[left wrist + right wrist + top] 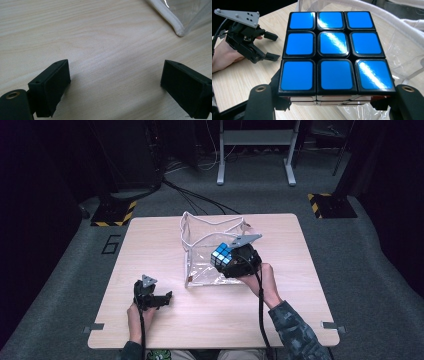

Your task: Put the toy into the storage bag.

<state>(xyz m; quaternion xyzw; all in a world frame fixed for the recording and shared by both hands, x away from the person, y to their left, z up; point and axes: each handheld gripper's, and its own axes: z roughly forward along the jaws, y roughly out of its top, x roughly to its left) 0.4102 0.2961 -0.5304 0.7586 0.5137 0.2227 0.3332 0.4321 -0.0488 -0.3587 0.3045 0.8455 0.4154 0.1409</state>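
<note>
While right tool (231, 261) clamps cube (331, 51) — blue face up, tilted | left tool (115, 87) released

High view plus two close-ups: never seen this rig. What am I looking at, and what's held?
No robot here: a person sits at a wooden table with a hand-held two-jaw gripper in each hand. The high view looks down from above; each close-up comes from a camera riding on one gripper. The right gripper is shut on a puzzle cube, blue face toward its camera, over a clear plastic bag with white edging. The left gripper rests on the table, jaws open with nothing between them.
</note>
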